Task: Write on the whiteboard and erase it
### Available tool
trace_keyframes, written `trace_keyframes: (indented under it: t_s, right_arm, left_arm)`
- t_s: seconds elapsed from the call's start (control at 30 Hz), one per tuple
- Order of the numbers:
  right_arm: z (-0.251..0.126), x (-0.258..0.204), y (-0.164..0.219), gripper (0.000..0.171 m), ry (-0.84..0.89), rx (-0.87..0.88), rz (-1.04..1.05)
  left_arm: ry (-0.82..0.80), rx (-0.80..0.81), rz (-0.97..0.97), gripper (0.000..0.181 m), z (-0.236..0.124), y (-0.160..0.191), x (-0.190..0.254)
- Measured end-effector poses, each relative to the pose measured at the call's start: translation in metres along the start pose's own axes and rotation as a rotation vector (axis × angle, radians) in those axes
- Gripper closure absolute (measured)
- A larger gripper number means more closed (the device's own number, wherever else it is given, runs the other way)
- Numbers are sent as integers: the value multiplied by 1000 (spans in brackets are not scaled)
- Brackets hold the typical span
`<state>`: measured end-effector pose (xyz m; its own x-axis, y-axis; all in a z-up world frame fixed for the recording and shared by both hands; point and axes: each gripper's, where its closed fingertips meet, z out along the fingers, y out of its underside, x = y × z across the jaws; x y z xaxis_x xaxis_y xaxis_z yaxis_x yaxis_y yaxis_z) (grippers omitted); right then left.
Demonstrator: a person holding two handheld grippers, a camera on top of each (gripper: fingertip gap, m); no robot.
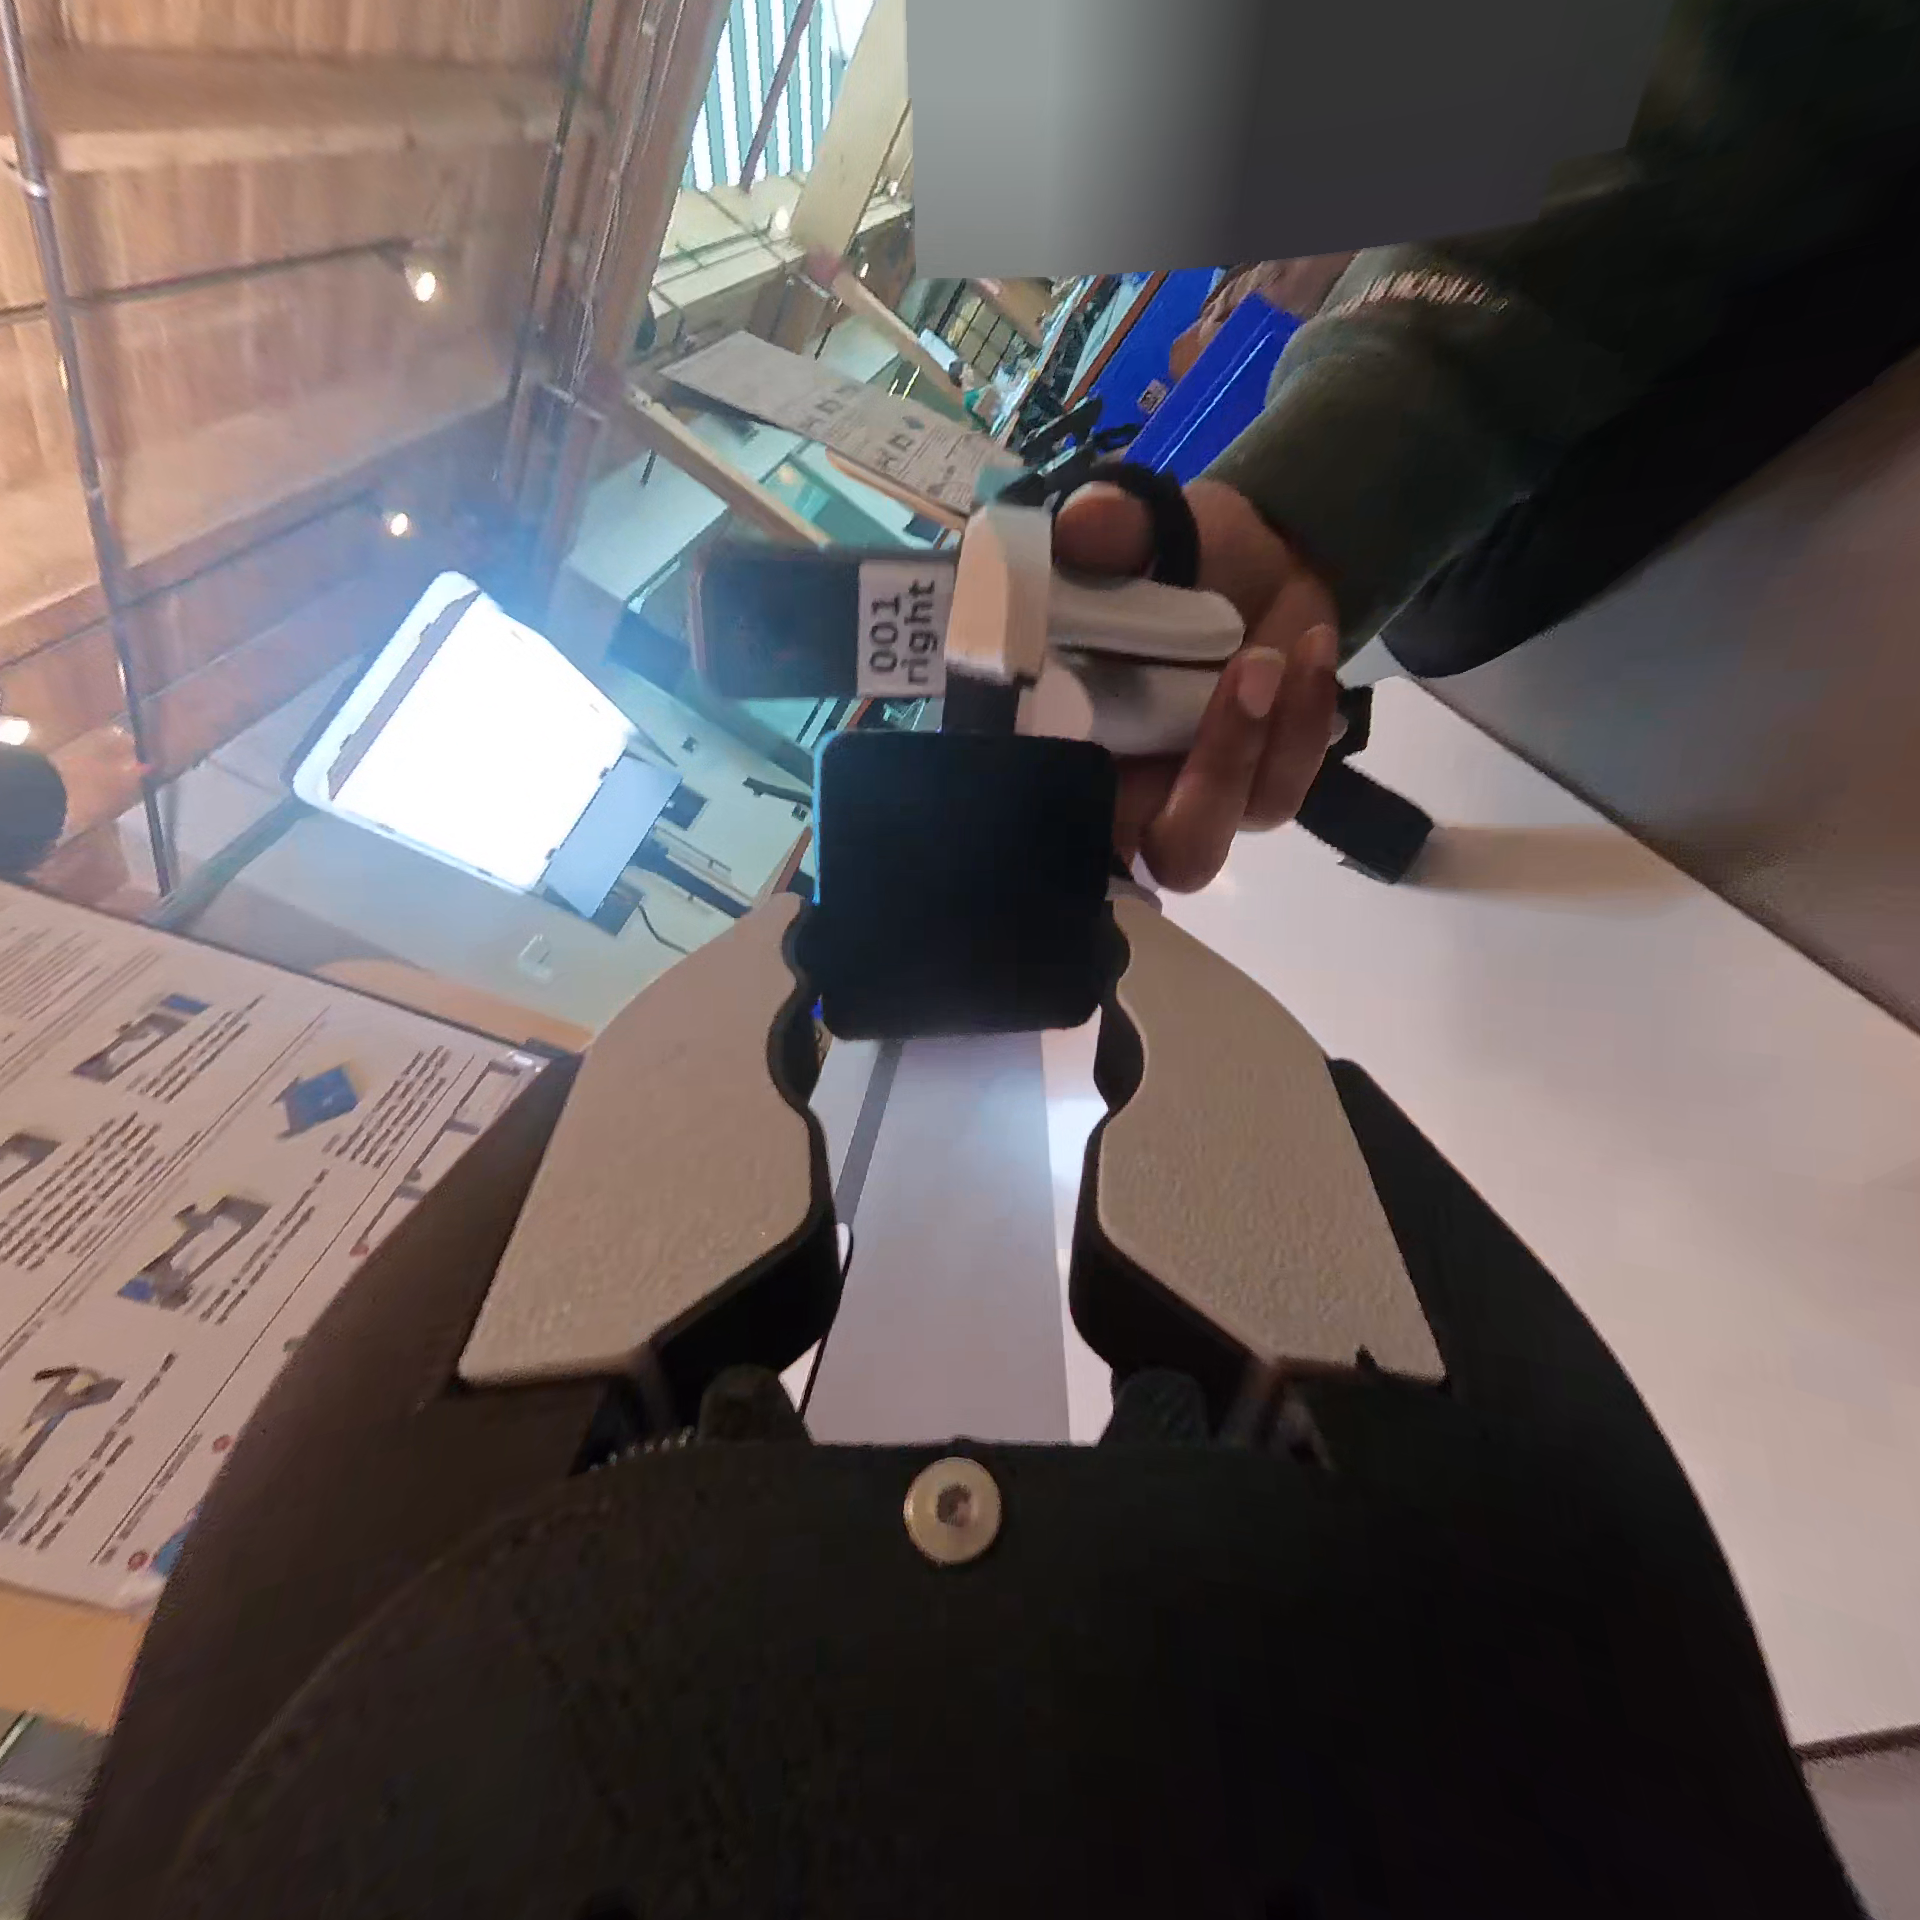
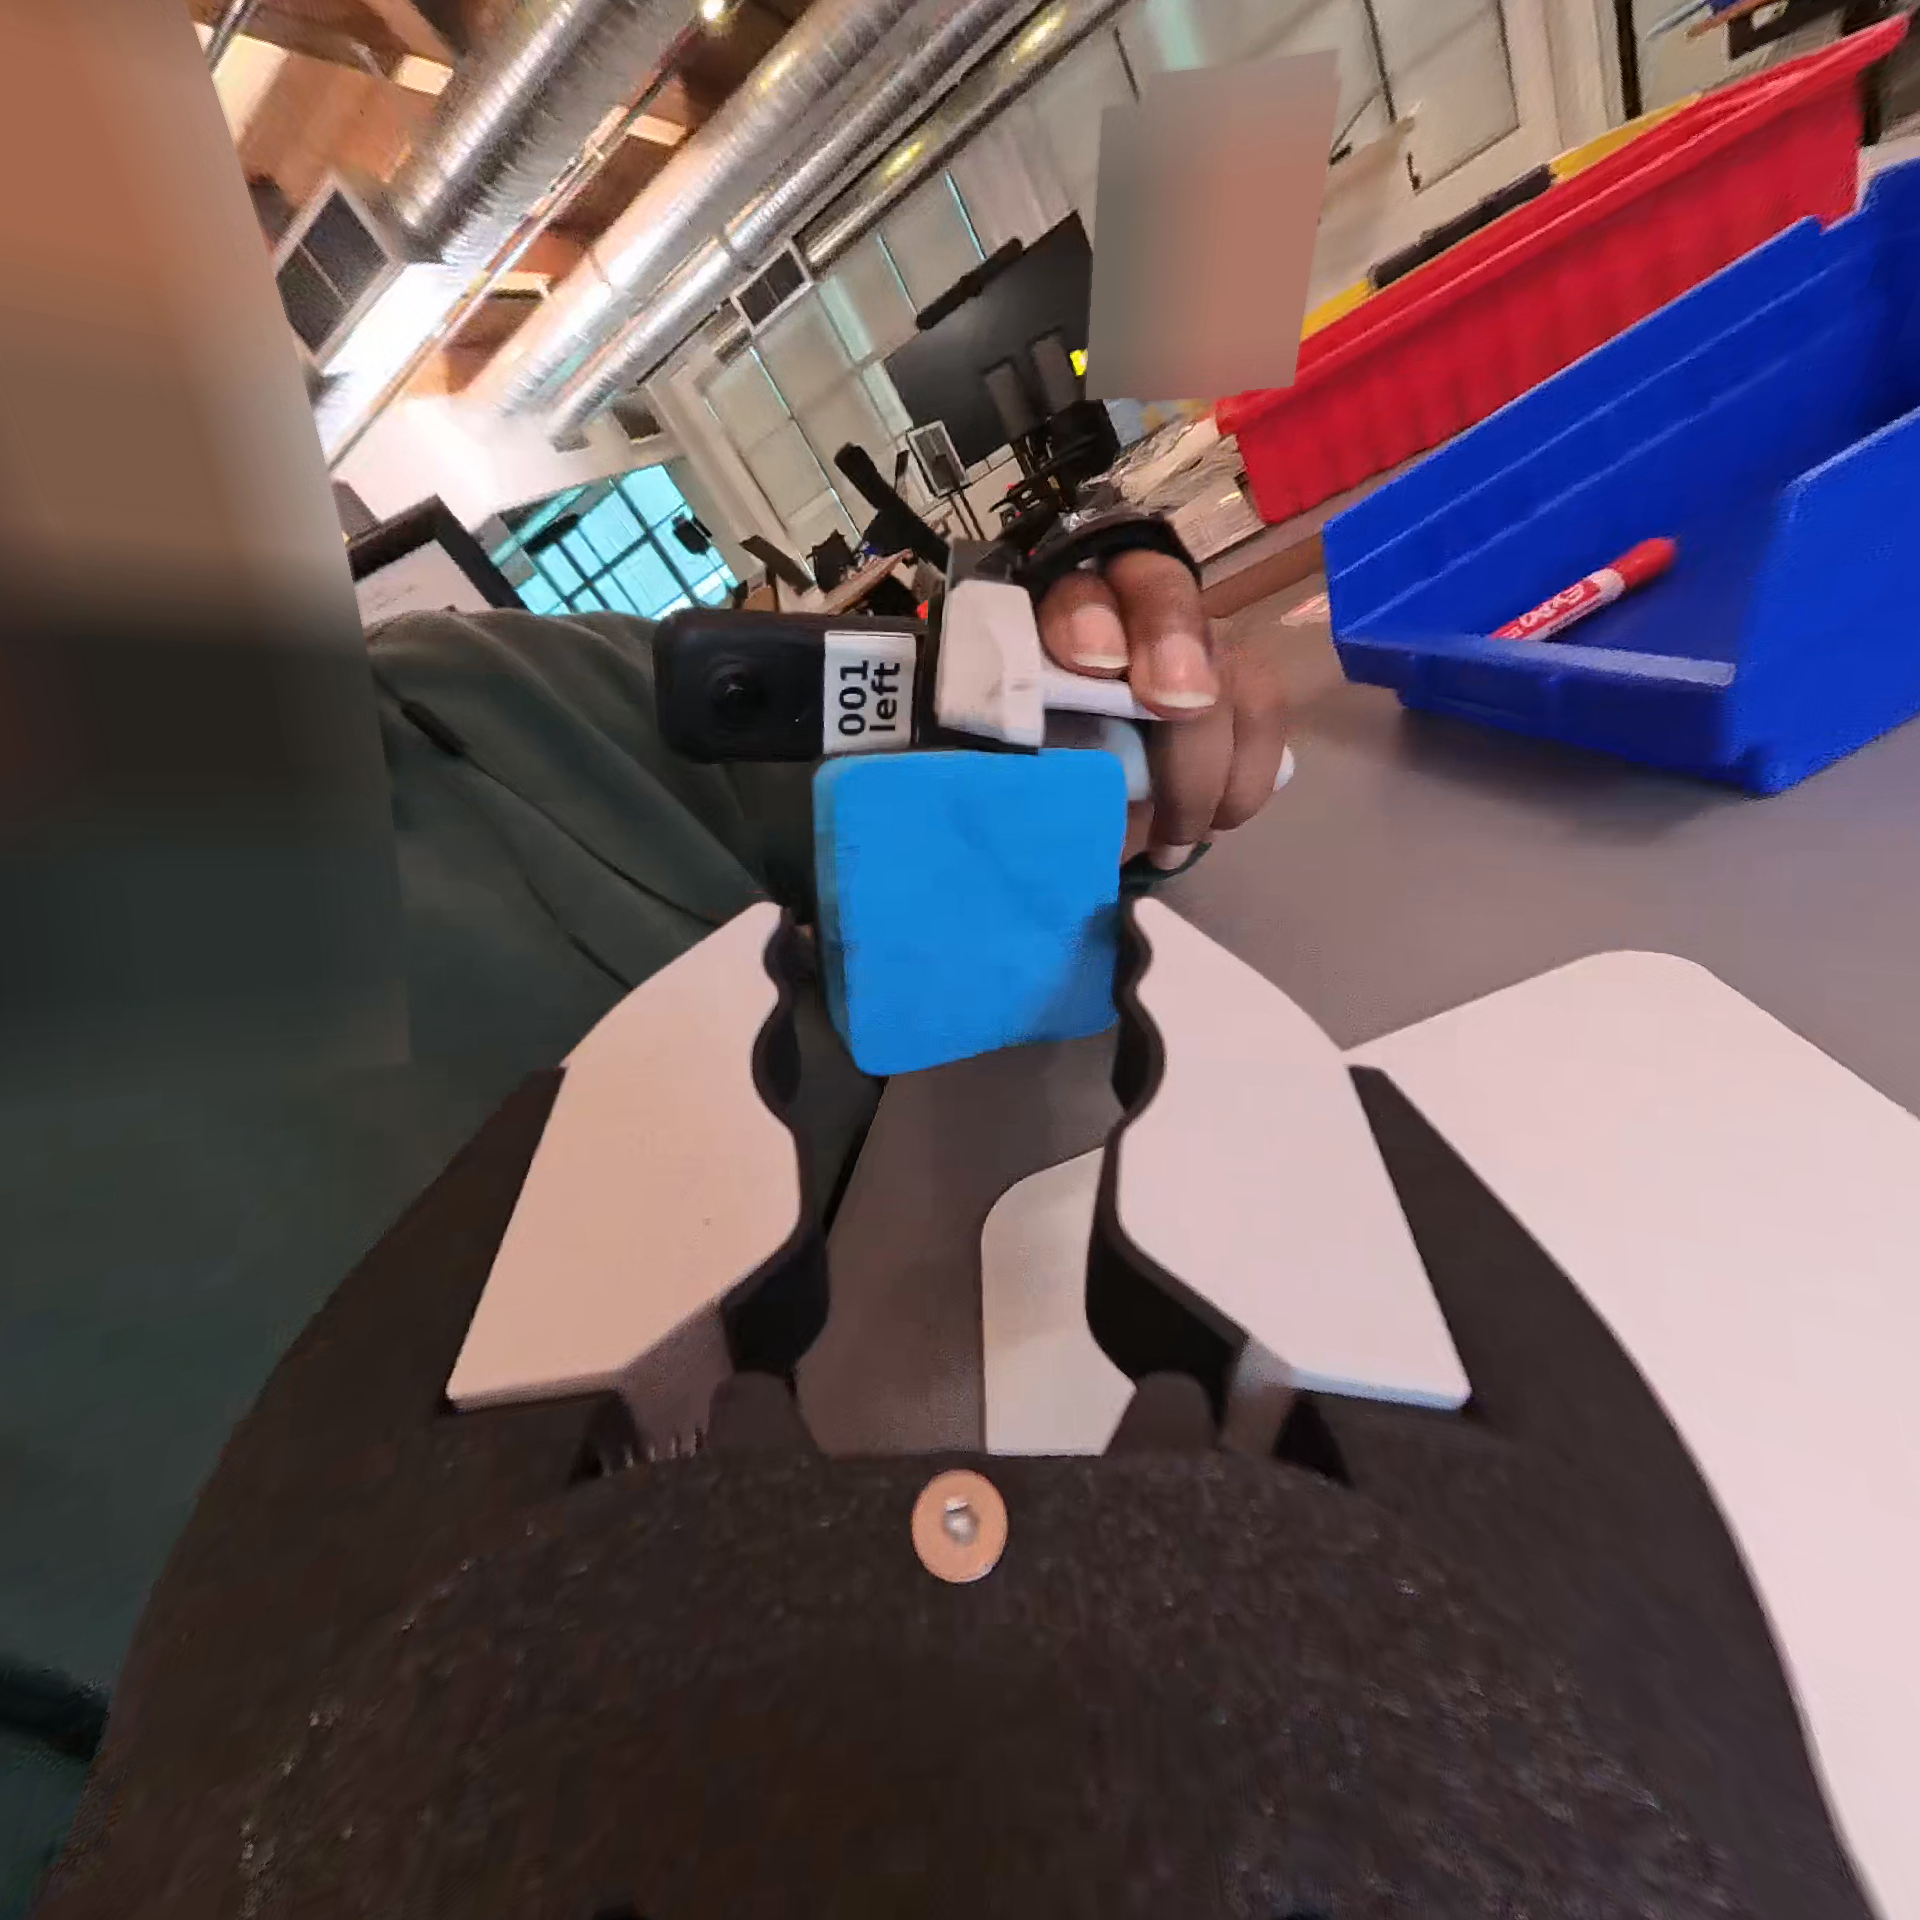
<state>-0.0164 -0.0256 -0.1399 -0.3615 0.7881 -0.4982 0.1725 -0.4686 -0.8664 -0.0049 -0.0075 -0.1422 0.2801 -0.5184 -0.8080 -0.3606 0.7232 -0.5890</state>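
A square eraser, blue foam on one face and black felt on the other, is held in the air between both grippers. In the left wrist view its black face (image 1: pixel 961 883) sits between my left gripper's (image 1: pixel 961 925) fingertips, which press on its two sides. In the right wrist view its blue face (image 2: pixel 971 904) sits between my right gripper's (image 2: pixel 956 935) fingertips, which also touch both sides. Each view shows the other gripper and the hand holding it just behind the eraser. The blank whiteboard (image 2: pixel 1662 1143) lies flat on the table below and also shows in the left wrist view (image 1: pixel 1455 1039). A red marker (image 2: pixel 1590 603) lies in a blue bin (image 2: pixel 1558 707).
The blue bin stands on the grey table (image 2: pixel 1455 883) beyond the whiteboard, with a red bin (image 2: pixel 1507 343) behind it. A printed instruction sheet (image 1: pixel 156 1195) lies left of the board. A bright lit panel (image 1: pixel 468 727) stands farther back. The person's dark green sleeve (image 1: pixel 1455 468) reaches over the board. The tips of both grippers are at nearly the same place.
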Motion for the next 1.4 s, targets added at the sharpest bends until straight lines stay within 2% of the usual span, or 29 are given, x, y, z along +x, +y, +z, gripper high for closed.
trace_keyframes:
  t_s: [0.17, 0.3, 0.37, 0.47, 0.57, 0.77, 0.83, 0.9, 0.97, 1.1, 1.23, 1.33, 1.37, 1.4]
  right_arm:
    - [4, 4, 7, 118, -17, 6, 11]
    - [-11, 30, -2, 119, 182, -53, -109]
    - [-44, 71, -10, 119, 470, -143, -196]
    - [-131, 147, -10, 118, 992, -378, -225]
    - [-196, 196, 2, 118, 1319, -604, -224]
    - [-201, 234, 19, 116, 1426, -660, -122]
    - [-195, 236, 18, 104, 1415, -590, -84]
    - [-186, 231, 14, 98, 1361, -496, -50]
    - [-182, 220, 5, 98, 1316, -425, -54]
    - [-187, 184, -14, 106, 1280, -337, -143]
    - [-228, 160, -19, 107, 1428, -431, -275]
    - [-272, 164, 0, 96, 1547, -601, -263]
    - [-284, 169, 7, 98, 1578, -659, -265]
    - [-293, 173, 15, 108, 1587, -709, -272]
  left_arm:
    - [26, -2, 33, 130, -4, 0, 9]
    - [21, -113, -17, 130, -4, 22, -1]
    - [14, -170, -113, 127, -11, 37, -10]
    - [-3, -205, -294, 133, -27, 53, -21]
    - [14, -203, -470, 139, -35, 59, -17]
    - [84, -238, -523, 140, -33, 64, 5]
    - [103, -245, -550, 139, -32, 68, 9]
    - [114, -254, -584, 139, -33, 73, 10]
    - [107, -258, -610, 139, -34, 78, 7]
    - [73, -270, -676, 142, -39, 87, -4]
    - [32, -280, -709, 146, -44, 96, -14]
    - [32, -288, -730, 147, -44, 100, -13]
    - [34, -292, -733, 147, -44, 101, -13]
    - [34, -297, -728, 147, -43, 101, -12]
